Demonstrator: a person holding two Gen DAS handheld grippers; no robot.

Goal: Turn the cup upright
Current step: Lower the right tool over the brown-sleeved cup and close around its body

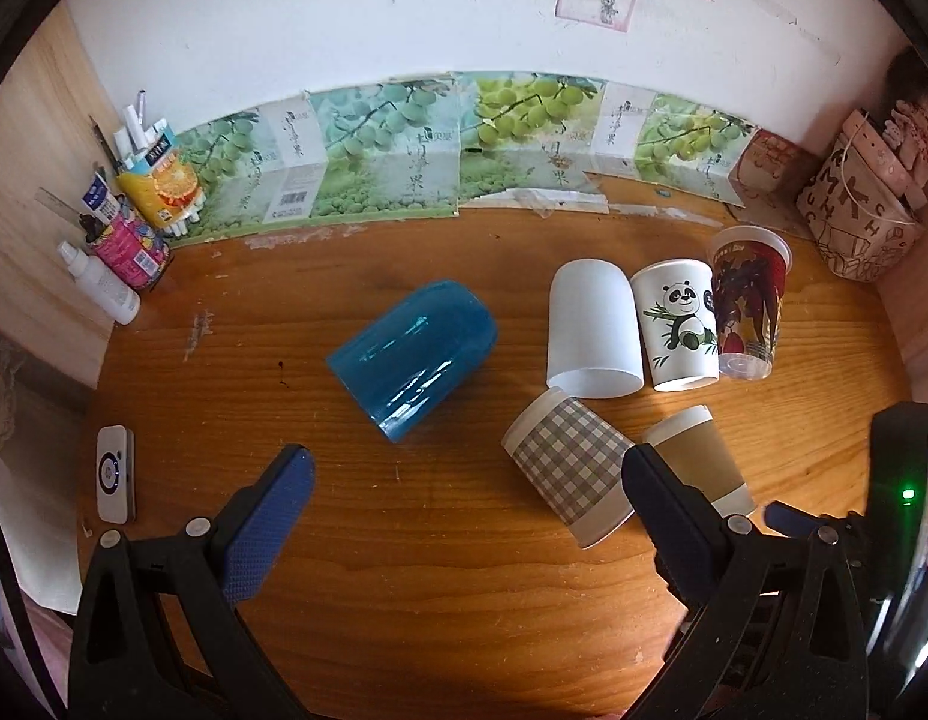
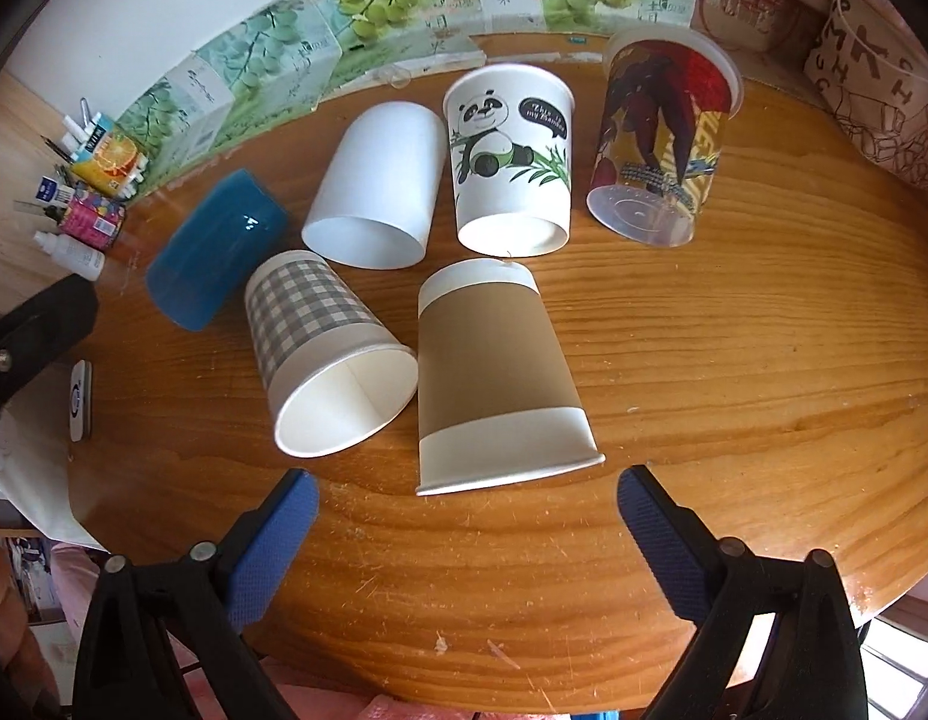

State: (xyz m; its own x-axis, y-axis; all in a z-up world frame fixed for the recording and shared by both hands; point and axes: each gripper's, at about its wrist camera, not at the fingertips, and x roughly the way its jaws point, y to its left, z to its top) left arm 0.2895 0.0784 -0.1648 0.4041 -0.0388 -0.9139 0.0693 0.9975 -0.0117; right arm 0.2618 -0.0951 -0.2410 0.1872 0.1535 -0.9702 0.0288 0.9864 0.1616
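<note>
Blue cup [image 1: 413, 359] on its side on tabletop [image 1: 440, 570]; left hand-held gripper [image 1: 466, 480] and right hand-held gripper [image 2: 464, 504] both spread apart, empty.

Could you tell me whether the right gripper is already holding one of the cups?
No, the right gripper is open and empty, with the brown cup lying just ahead of its fingers.

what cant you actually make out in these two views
- Brown-sleeved paper cup: left wrist view, lower part hidden behind the left gripper finger.
- Small white device: right wrist view, too small and distorted to identify.
- Blue translucent plastic cup: right wrist view, its mouth faces away, so the inside is unseen.
- Right gripper: nothing blocked.
</note>
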